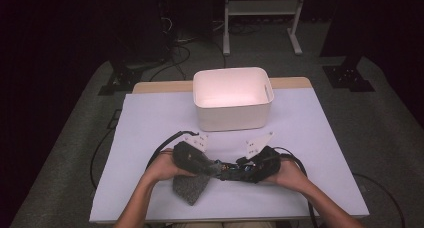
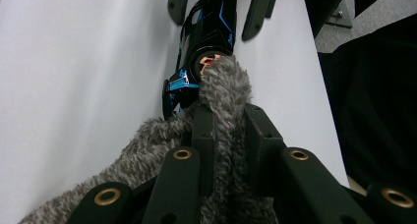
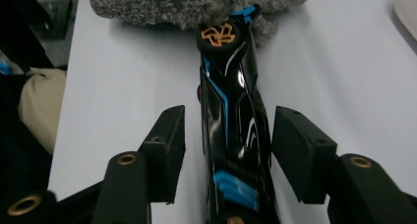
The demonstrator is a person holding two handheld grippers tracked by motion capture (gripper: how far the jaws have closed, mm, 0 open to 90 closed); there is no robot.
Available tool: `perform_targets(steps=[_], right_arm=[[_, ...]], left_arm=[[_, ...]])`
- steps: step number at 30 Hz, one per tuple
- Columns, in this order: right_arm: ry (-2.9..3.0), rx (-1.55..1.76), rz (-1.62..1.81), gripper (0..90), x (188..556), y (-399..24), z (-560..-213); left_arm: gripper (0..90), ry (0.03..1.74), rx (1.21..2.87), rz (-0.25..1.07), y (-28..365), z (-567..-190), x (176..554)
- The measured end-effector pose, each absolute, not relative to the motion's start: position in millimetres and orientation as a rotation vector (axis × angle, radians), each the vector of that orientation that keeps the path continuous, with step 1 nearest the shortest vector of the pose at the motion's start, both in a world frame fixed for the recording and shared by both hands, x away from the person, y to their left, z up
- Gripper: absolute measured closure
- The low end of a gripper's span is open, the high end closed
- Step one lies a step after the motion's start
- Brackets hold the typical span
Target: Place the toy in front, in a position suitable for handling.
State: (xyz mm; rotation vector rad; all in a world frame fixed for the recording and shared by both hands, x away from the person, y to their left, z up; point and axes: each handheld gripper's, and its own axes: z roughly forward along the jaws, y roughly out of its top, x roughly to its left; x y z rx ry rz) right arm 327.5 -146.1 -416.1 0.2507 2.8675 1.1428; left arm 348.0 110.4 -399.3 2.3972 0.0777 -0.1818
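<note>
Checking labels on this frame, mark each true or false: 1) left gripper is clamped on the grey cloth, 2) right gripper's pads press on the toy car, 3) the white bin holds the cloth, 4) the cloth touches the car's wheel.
1) True: the left gripper pinches the grey cloth.
2) False: the right gripper straddles the toy car with gaps either side.
3) False: the white bin stands apart; the cloth lies near the hands.
4) True.

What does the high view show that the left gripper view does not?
High view alone: the white bin at the table's far side, both of the person's hands, and the floor with a stand beyond. Left gripper view alone: the left gripper shut on the grey cloth, whose tip lies against the toy car's wheel. Both: cloth, car, white table, and the right gripper open around the car.
</note>
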Motion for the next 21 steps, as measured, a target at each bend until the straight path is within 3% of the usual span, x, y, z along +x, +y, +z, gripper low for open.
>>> perform_targets(steps=[7, 10, 21], right_arm=[[2.927, 0.196, 0.985, 48.0, 331.3, -119.3, -413.8], [2.914, 0.170, 0.929, 55.9, 329.5, -110.2, -412.9], [2.885, 0.157, 1.005, 57.0, 327.8, -121.7, -409.7]], left_arm=[[77.3, 0.066, 2.392, -0.178, 109.3, -399.8, 347.7], [77.3, 0.065, 2.394, -0.180, 109.3, -399.5, 346.6], [77.2, 0.100, 2.396, -0.165, 115.8, -404.7, 349.4]])
